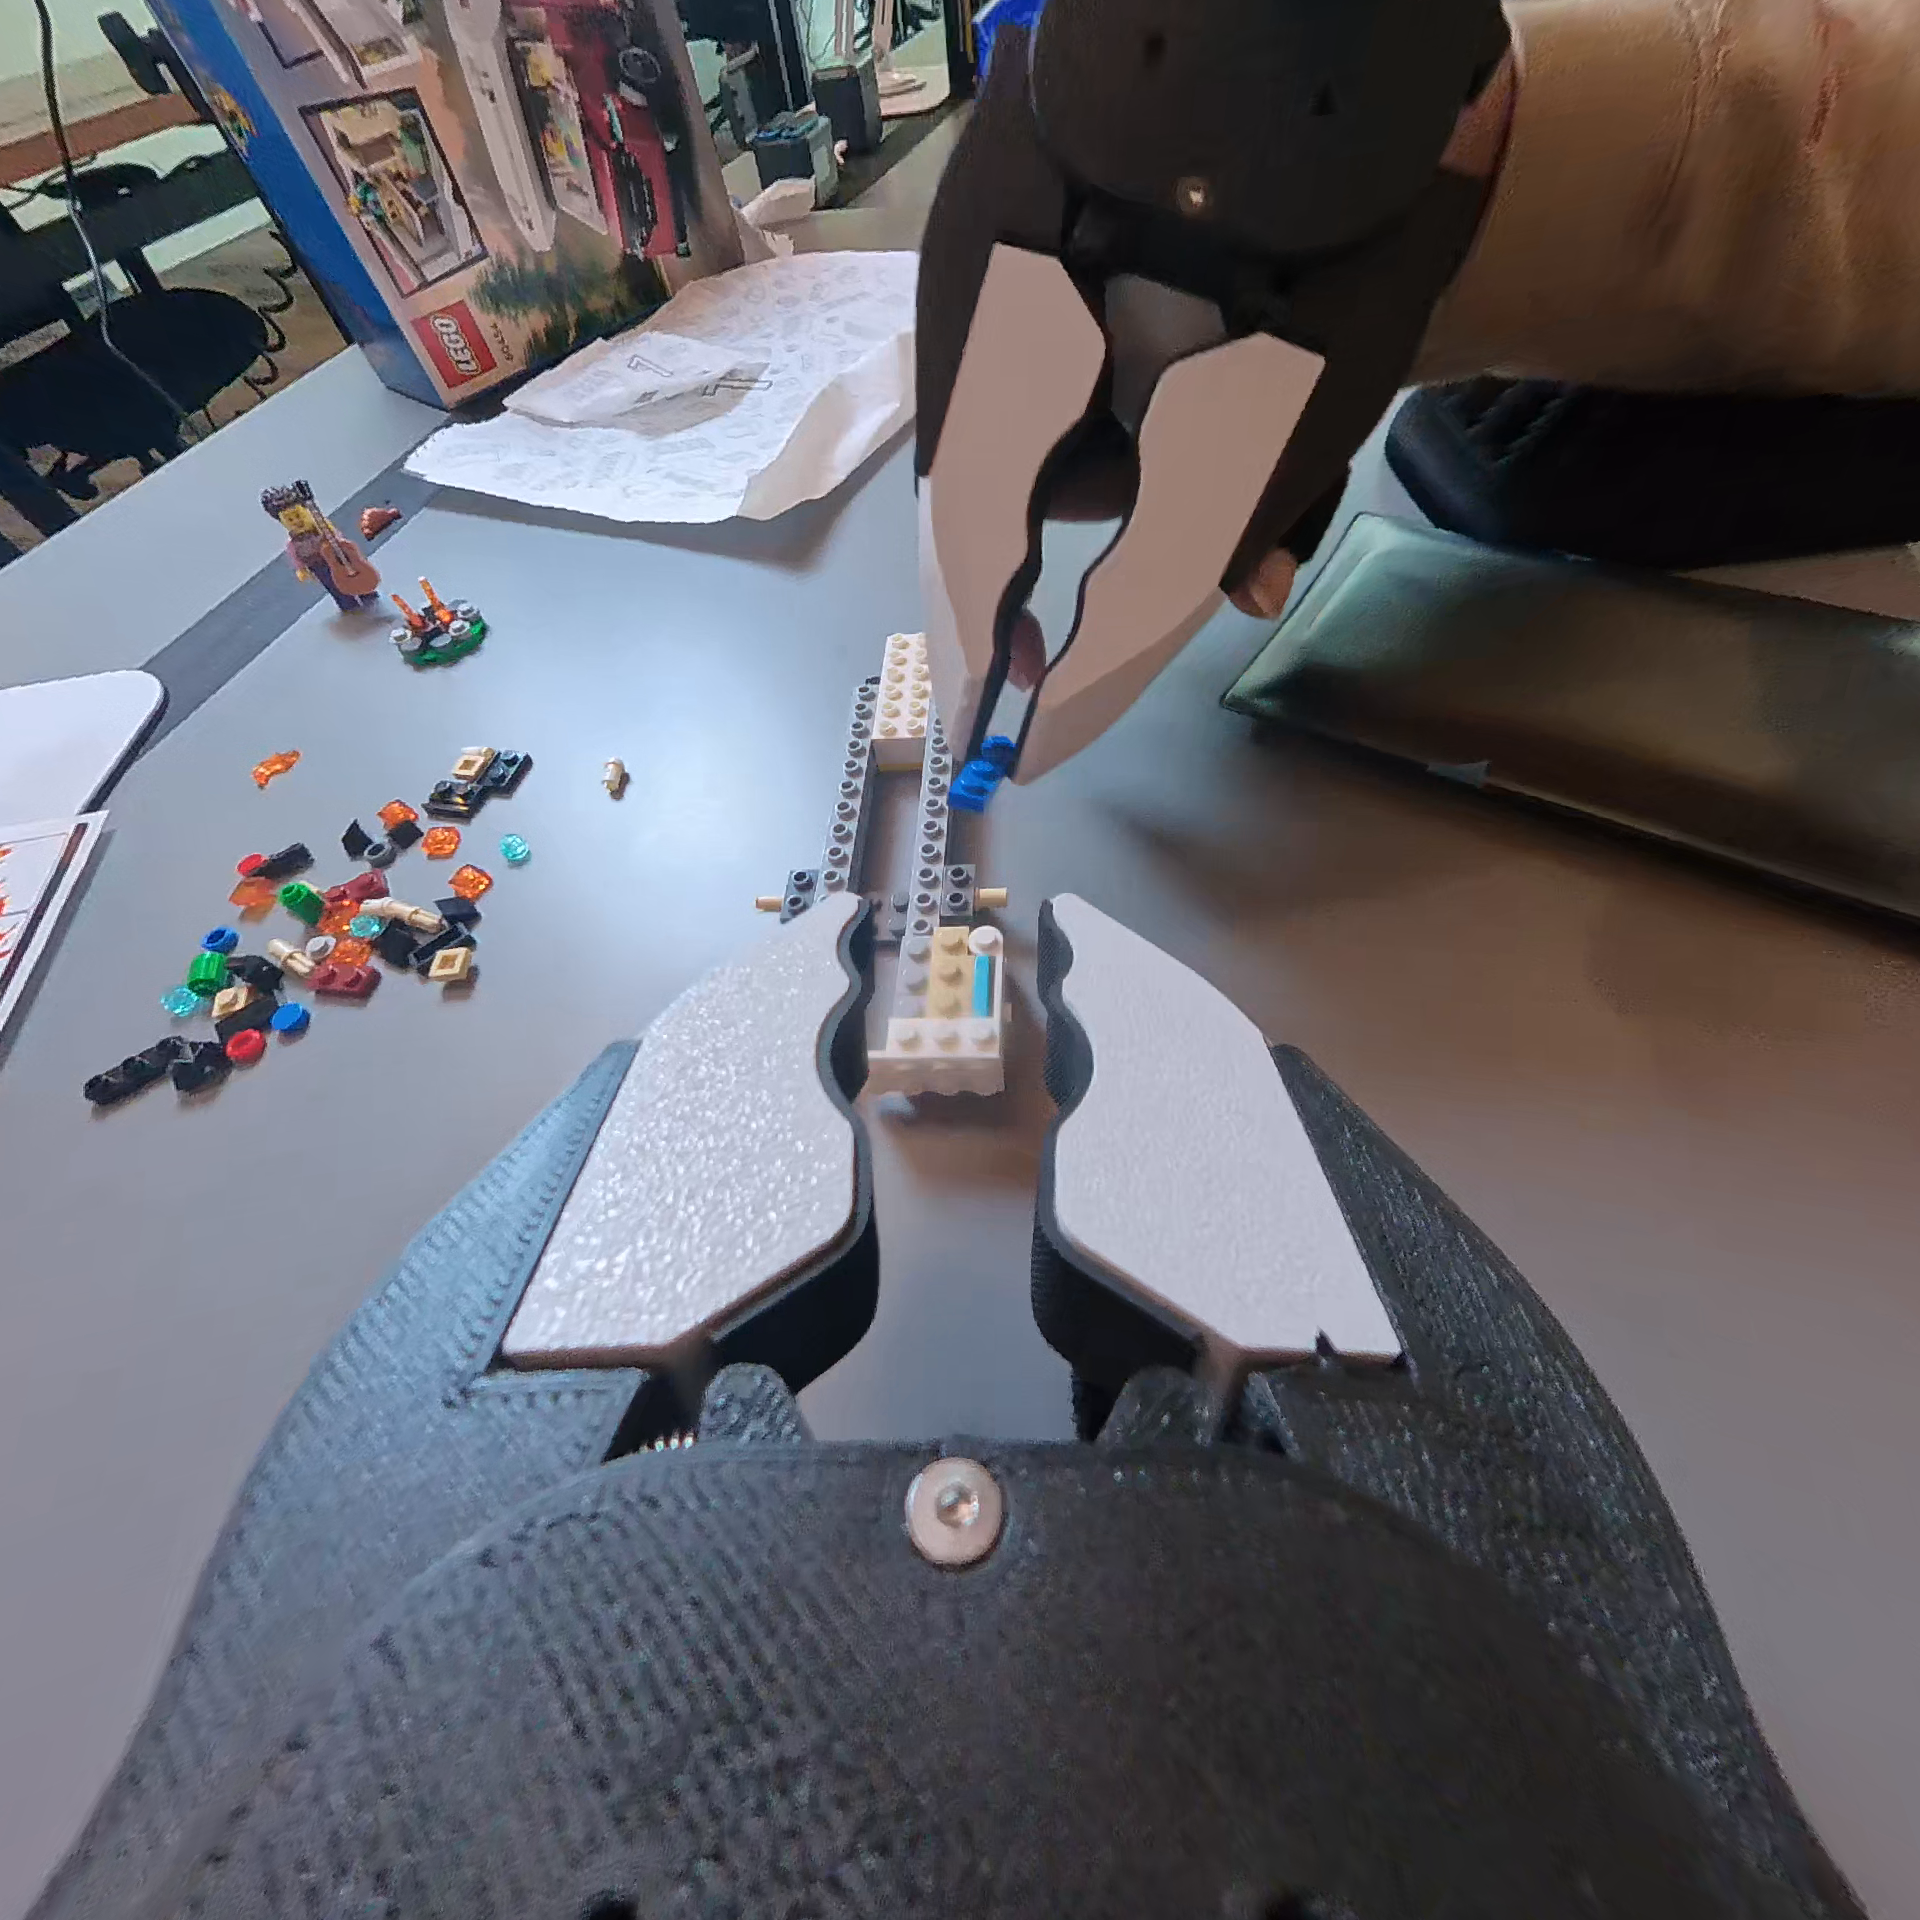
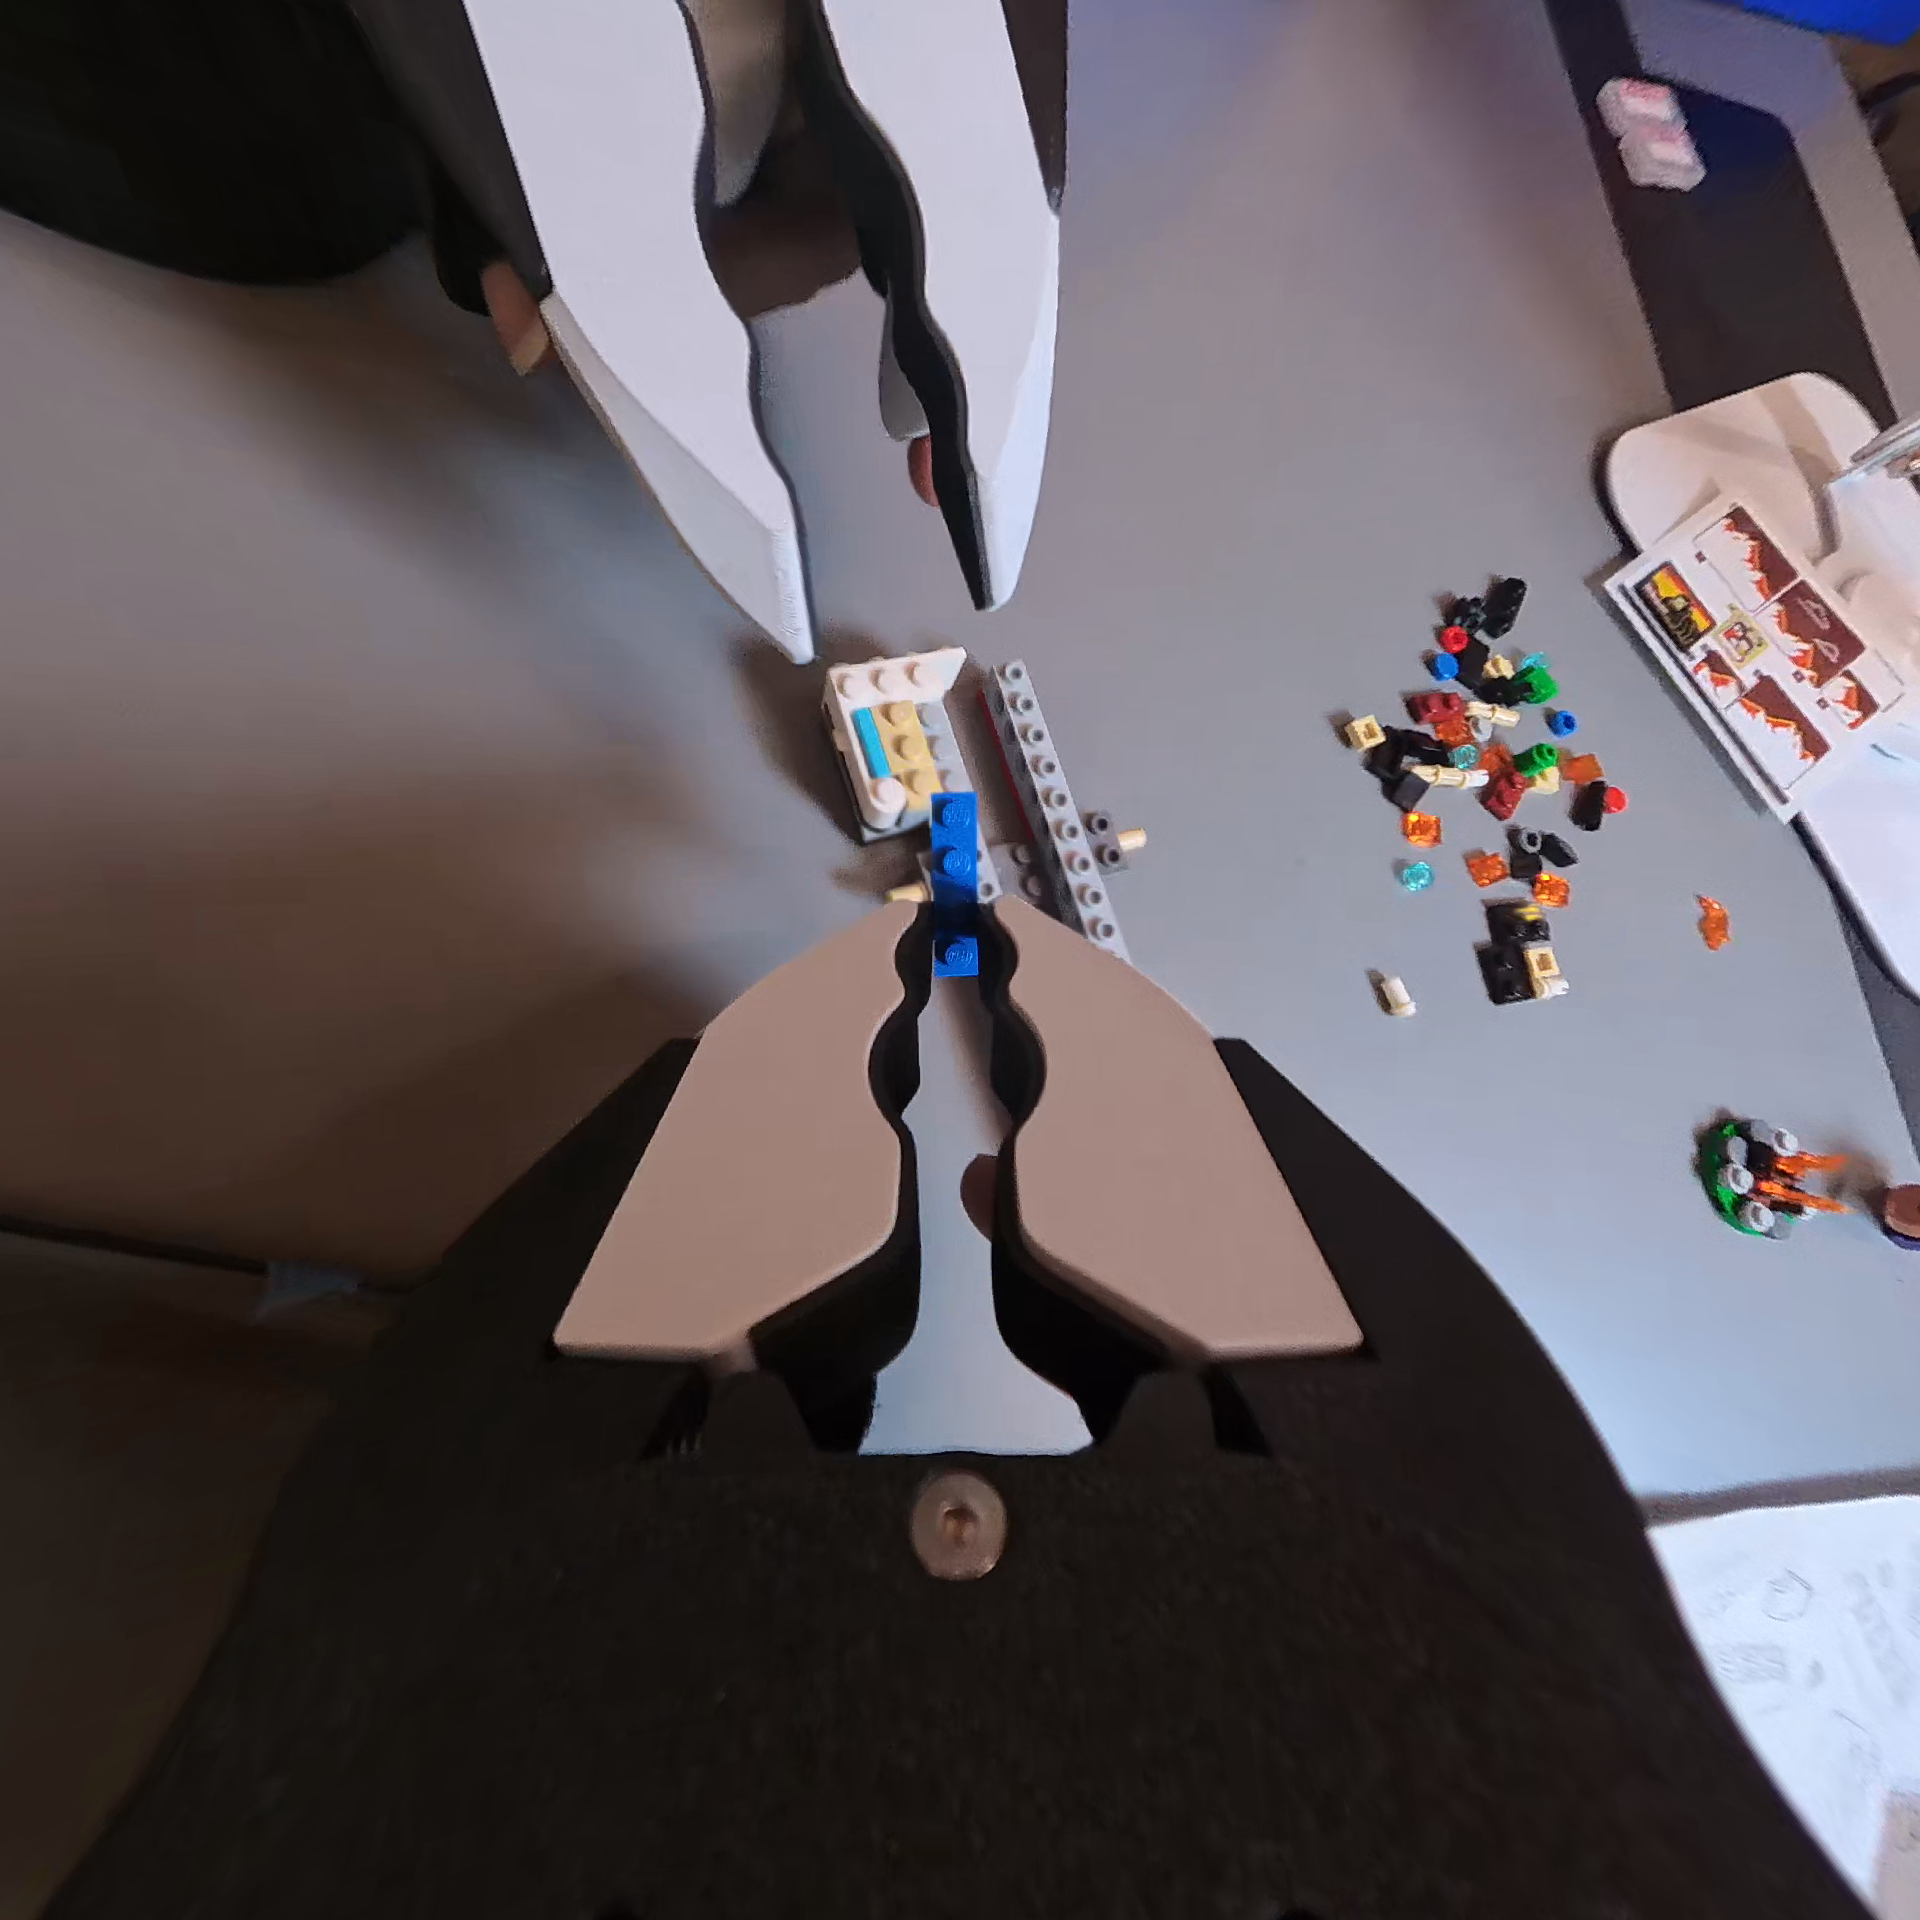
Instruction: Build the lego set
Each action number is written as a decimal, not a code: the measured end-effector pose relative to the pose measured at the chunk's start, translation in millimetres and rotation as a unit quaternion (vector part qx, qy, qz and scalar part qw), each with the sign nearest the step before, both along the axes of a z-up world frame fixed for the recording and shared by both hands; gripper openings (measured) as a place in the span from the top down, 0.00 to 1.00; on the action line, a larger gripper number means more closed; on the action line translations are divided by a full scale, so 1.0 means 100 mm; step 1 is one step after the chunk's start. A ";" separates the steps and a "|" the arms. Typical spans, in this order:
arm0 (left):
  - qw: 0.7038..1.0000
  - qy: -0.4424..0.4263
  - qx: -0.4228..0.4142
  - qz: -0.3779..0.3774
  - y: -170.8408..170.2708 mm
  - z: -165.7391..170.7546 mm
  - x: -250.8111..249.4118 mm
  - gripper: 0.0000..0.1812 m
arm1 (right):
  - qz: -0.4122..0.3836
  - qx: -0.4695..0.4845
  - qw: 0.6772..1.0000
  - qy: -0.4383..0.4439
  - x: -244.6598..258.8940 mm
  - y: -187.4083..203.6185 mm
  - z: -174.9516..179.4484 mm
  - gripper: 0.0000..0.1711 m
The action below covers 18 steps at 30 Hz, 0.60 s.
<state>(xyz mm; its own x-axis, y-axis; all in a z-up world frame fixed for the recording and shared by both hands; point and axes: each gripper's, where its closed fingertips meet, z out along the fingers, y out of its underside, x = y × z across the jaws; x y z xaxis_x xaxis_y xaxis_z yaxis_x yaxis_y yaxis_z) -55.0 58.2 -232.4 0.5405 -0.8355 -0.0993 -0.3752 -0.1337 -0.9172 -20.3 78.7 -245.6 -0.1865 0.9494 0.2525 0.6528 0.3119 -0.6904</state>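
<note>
Lego chassis (image 1: 906, 852) sits between parted left tongs (image 1: 951, 914); right tongs (image 2: 956, 920) pinch blue plate (image 2: 956, 883).

Minifigure (image 2: 1903, 1214) cut by frame edge, sticker sheet (image 1: 31, 914) cropped, chassis (image 2: 1049, 800) partly behind fingers.

We log two close wrist views facing each other across the table (image 1: 1351, 1039), both sharing the grey chassis (image 1: 894, 831) (image 2: 1049, 800) and loose bricks (image 1: 343, 914) (image 2: 1486, 769).

Left gripper (image 1: 951, 914) spread apart; right gripper (image 2: 956, 920) clamped, tilted down.
</note>
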 end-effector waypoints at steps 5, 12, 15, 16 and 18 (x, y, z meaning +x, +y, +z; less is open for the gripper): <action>1.000 0.029 -0.006 0.002 0.00 -0.11 0.01 0.82 | 0.021 0.005 0.997 -0.075 -0.02 0.12 -0.05 0.95; 0.999 0.051 -0.010 0.005 0.04 -0.21 0.05 0.81 | 0.059 -0.004 0.986 -0.154 -0.07 0.10 -0.20 0.95; 0.998 0.054 -0.013 0.004 0.08 -0.21 0.07 0.81 | 0.070 -0.006 0.983 -0.167 -0.10 0.10 -0.21 0.95; 0.998 0.056 -0.016 0.003 0.09 -0.22 0.08 0.81 | 0.072 -0.004 0.983 -0.168 -0.12 0.11 -0.21 0.95; 0.998 0.059 -0.019 -0.002 0.11 -0.23 0.10 0.81 | 0.078 -0.006 0.982 -0.174 -0.14 0.11 -0.20 0.95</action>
